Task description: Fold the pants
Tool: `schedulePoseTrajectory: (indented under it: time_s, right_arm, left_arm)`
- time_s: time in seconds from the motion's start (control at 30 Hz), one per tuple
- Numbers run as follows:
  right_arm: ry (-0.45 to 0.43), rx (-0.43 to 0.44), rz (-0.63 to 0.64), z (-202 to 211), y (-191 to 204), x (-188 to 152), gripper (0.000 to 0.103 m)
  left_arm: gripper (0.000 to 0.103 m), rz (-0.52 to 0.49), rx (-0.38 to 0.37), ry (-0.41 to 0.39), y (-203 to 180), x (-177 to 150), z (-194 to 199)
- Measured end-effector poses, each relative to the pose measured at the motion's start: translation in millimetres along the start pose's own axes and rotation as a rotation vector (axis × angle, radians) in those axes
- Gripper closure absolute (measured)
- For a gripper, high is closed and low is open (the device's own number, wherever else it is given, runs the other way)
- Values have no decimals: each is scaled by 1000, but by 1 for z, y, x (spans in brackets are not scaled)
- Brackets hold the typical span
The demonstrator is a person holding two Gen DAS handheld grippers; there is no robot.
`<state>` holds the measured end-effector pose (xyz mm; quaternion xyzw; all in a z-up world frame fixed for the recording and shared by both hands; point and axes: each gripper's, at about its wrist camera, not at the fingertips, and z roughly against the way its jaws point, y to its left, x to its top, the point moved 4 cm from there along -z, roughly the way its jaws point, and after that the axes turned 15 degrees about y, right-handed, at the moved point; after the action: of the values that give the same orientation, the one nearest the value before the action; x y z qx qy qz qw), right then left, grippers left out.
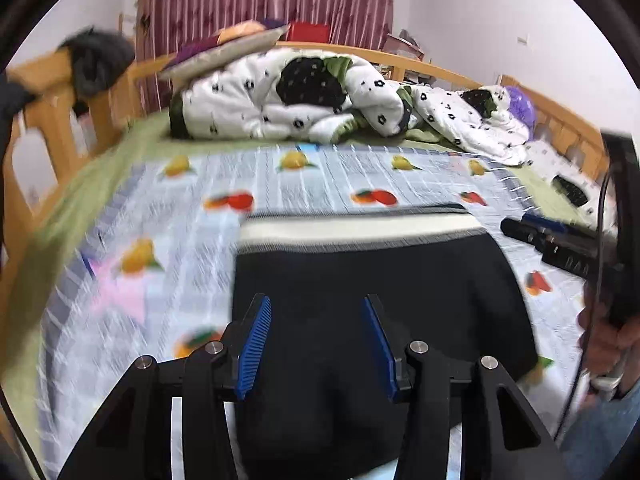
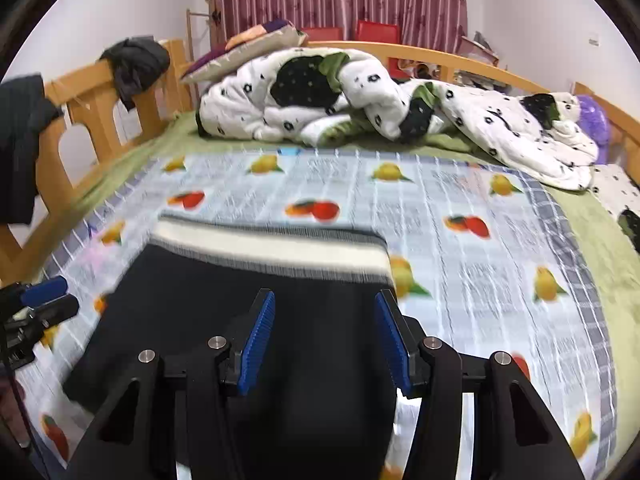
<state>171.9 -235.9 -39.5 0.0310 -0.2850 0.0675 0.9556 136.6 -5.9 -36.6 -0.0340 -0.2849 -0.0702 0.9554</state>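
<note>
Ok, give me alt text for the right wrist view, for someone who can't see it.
Dark folded pants with a white striped waistband lie on a fruit-print sheet on a wooden bed. The right hand-held gripper hangs open above them, holding nothing. A rumpled white quilt lies behind.

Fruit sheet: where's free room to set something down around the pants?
Free: the fruit-print sheet between the pants waistband and the rumpled quilt, plus the strip right of the pants out to the checked border. Left of the pants is also bare, toward the wooden bed rail. Crowded: the far end, under quilt and pillow.
</note>
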Motion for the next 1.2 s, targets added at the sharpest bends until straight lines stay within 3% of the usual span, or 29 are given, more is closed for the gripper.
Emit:
schedulePoseTrajectory:
  time_s: [0.1,0.2,0.3,0.33,0.47,0.67,0.8,0.87,0.93,0.97,1.0,1.1,1.2]
  right_arm:
    - [9,-7,10,-17,-4,26,52]
    - [39,-25,7,-50,-13,30,51]
    - [119,-56,10,-101,-28,17,46]
    - [94,-14,-21,-105,-35,16,41]
    - [141,95,-107,-111,-49,19,38]
    - [109,40,-62,-106,-38,17,37]
    - [132,94,-73,-108,-43,19,37]
    - [124,148,-74,-108,-44,17,48]
    - [101,146,-65,-104,-42,17,58]
    - [78,136,-54,-99,-41,18,75]
    - [51,135,-46,-93,-40,19,85]
    - [40,209,-66,-82,-45,22,87]
    - [80,129,-51,-99,-42,19,87]
  left_arm:
    - [58,27,12,-35,8,29,-12]
    - [58,57,46,-29,17,43,-40]
    - [52,57,113,52,19,35,-80]
    - [52,39,117,88,17,31,-92]
    - [50,15,100,156,7,21,-116]
    - [42,-12,111,151,-1,15,-119]
    - [40,-2,80,151,1,14,-119]
    - [40,2,76,150,2,14,-118]
    - [40,6,80,142,2,15,-116]
    - [40,11,83,132,3,15,-114]
    - [40,15,81,113,3,15,-109]
    - [40,34,42,48,2,18,-92]
    - [40,34,11,48,-2,21,-91]
